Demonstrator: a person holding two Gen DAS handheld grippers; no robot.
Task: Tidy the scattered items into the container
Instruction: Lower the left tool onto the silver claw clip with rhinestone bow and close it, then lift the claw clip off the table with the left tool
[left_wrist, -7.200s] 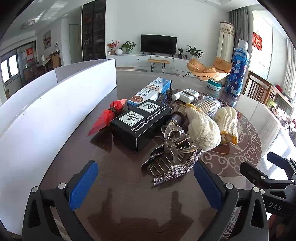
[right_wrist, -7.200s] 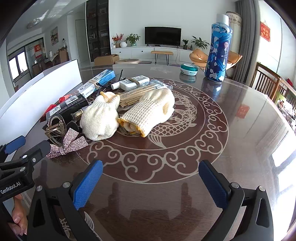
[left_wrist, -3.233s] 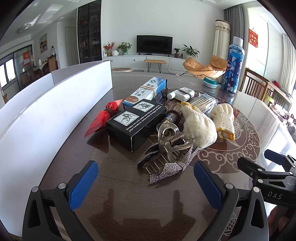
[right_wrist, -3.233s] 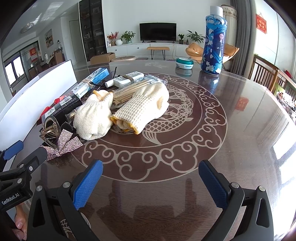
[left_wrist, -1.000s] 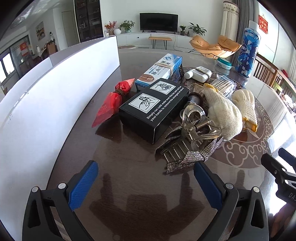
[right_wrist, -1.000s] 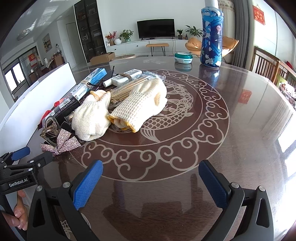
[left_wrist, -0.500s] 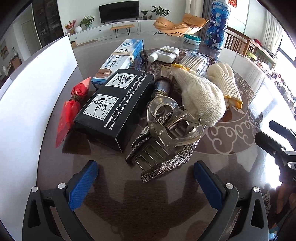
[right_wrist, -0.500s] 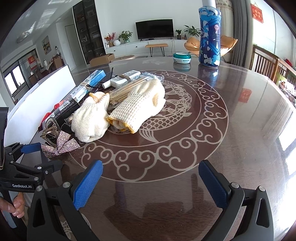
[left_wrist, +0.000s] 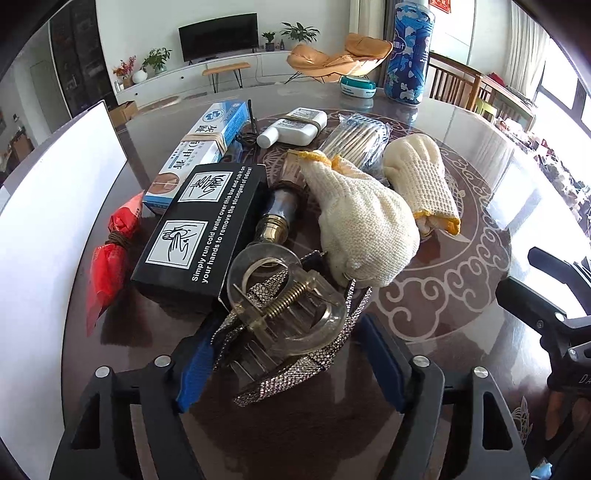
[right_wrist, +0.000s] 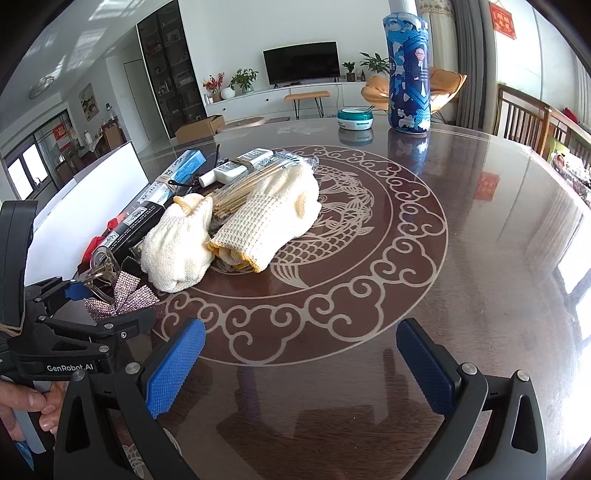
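A clear hair claw clip with a rhinestone bow lies at the near end of a pile on the dark round table. My left gripper has its blue pads on either side of the clip and bow, closed in around them; it also shows in the right wrist view. Behind lie a black box, a red packet, a blue-white toothpaste box, a white bottle, bagged sticks and two knit gloves. The white container wall stands left. My right gripper is open and empty.
A tall blue bottle and a teal round tin stand at the table's far side. Wooden chairs stand at the right. The table's patterned centre lies in front of the right gripper.
My left gripper has moved forward and down onto the hair clip and its pads have closed in from wide open. The right gripper has hardly moved.
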